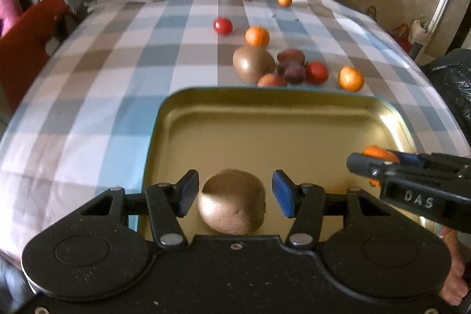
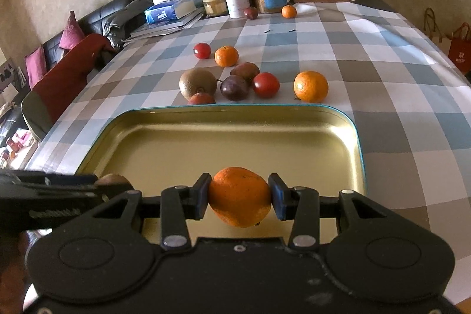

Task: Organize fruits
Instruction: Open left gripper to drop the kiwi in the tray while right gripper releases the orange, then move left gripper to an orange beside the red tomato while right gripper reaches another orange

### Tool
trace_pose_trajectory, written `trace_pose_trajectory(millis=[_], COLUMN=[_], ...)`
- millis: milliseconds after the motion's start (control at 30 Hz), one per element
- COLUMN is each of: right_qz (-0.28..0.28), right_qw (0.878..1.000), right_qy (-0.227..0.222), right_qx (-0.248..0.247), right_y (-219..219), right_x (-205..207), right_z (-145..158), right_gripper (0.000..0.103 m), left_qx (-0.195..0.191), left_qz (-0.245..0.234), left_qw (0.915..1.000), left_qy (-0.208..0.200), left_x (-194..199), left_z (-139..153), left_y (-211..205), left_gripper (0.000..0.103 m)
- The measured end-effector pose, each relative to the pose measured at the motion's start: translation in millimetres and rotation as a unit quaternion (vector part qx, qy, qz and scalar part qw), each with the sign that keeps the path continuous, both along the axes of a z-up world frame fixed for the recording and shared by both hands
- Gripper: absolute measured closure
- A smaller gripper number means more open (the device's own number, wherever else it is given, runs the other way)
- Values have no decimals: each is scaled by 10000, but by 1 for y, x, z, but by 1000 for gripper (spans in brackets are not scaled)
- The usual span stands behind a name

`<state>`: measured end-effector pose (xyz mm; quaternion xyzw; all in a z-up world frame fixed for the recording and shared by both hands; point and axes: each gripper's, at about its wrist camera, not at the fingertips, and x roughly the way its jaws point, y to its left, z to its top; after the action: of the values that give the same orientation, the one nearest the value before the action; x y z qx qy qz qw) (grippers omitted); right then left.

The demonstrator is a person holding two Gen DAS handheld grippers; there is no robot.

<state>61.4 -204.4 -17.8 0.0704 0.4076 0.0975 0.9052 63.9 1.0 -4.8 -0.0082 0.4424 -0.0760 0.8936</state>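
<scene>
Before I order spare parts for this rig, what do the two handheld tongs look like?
Both match: the left tongs and right tongs have a matte black, speckled plastic body with two round housings, black linkage arms joined by silver rivets, and fingers faced with blue pads. The side of the right tongs, seen from the left camera, carries raised letters "DAS". No cables or sleeves show.

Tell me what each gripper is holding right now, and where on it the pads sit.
The right gripper clamps a mandarin by its two opposite sides, over the gold tray. The left gripper holds nothing: its pads stand clear of the kiwi between them.
</scene>
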Motion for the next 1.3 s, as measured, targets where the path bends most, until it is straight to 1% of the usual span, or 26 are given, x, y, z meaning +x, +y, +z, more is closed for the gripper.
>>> trace_pose_trajectory(millis=[200,633,733,967,1167,1300], right_qz=[74,42,12,-253,-394,-425], right_qw=[9999,9997,9996,9991,9988,9986], right_qy=[91,-112,-131,-198,-271,-308], right_qx=[100,235,236,279,104,79], right_y=[2,-1,-4,-18,-25,-31], right_x=[2,2,3,12,23,34], right_z=[-1,3,4,6,8,11], right_gripper=[58,58,58,58,58,58], left_qx=[30,50,116,261,308,339], left_qz=[14,67,95,236,231,215], left_qw=[10000,9999,9999,9992,9988,9984], left_qy=[38,107,30,-191,-308,-397], left_x=[4,9,12,25,40,50], left_z=[-2,-4,-3,5,12,17], left_y=[0,2,2,9,14,14], left_gripper=[41,41,41,41,40,40])
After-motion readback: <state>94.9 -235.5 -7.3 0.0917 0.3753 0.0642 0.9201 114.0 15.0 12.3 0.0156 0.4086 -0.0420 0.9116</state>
